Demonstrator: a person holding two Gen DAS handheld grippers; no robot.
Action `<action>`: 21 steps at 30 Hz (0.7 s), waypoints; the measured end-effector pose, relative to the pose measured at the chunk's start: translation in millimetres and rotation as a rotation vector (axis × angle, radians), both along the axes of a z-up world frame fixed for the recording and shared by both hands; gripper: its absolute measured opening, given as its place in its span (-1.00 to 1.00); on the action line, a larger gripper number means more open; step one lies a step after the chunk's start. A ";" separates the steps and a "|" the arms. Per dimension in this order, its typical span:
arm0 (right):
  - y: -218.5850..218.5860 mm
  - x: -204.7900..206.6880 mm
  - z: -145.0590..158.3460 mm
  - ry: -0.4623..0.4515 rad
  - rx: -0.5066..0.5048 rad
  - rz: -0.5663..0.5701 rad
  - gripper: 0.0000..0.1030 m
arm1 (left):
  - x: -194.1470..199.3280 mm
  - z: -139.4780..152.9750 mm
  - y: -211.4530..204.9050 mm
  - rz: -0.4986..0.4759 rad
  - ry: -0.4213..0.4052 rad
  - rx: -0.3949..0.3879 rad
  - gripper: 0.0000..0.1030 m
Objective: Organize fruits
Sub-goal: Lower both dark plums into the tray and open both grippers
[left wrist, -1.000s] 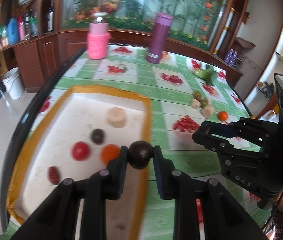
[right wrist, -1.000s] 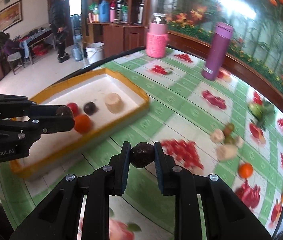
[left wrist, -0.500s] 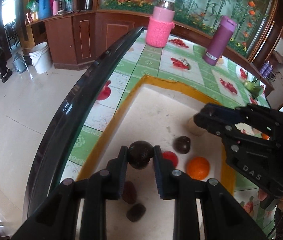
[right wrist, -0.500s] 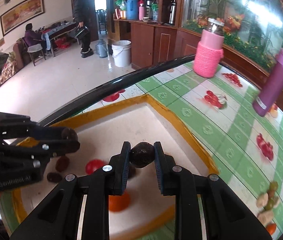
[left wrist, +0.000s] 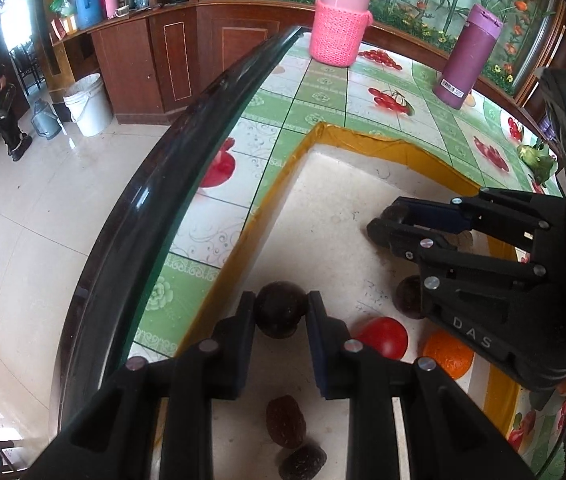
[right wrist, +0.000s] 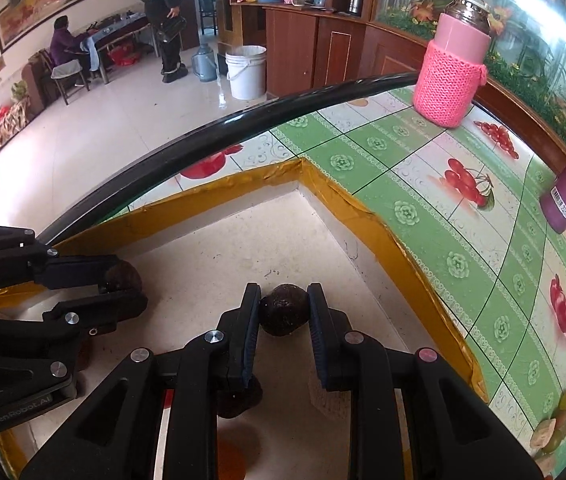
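Observation:
My left gripper [left wrist: 281, 314] is shut on a dark round fruit [left wrist: 281, 312] low over the white tray with a yellow rim [left wrist: 279, 184]. My right gripper [right wrist: 284, 312] is shut on a second dark round fruit [right wrist: 284, 314] over the same tray [right wrist: 367, 216]. The right gripper also shows in the left wrist view [left wrist: 387, 224], and the left gripper in the right wrist view [right wrist: 123, 284]. On the tray floor lie a red fruit [left wrist: 383, 336], an orange [left wrist: 447, 354], a dark fruit [left wrist: 407, 296] and two dark red dates [left wrist: 286, 420].
A pink knitted bottle [left wrist: 341, 28] and a purple flask [left wrist: 469, 64] stand at the far end of the green fruit-print tablecloth [left wrist: 323, 92]. The table's black edge [left wrist: 155, 200] runs close to the tray's left side. Small fruits [right wrist: 555, 428] lie at the right.
Both grippers have moved further over the tray and come lower, each still holding its dark fruit. The right gripper now sits deeper in the tray, near its far corner.

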State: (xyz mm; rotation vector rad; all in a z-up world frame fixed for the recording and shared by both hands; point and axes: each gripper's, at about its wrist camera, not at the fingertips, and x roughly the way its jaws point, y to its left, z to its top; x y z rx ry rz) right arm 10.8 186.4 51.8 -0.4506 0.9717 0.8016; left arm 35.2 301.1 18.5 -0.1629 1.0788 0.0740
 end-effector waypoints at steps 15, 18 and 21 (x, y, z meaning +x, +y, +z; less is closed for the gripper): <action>-23.9 -30.0 18.0 -0.091 -0.009 -0.038 -0.38 | -25.3 10.4 -4.2 0.000 -0.039 0.047 0.02; -36.6 -45.3 28.8 -0.111 0.013 -0.044 -0.38 | -39.0 19.6 -6.5 0.014 -0.091 0.072 0.16; -51.3 -61.7 37.7 -0.125 0.031 -0.055 -0.38 | -55.4 31.2 -12.1 0.040 -0.157 0.106 0.39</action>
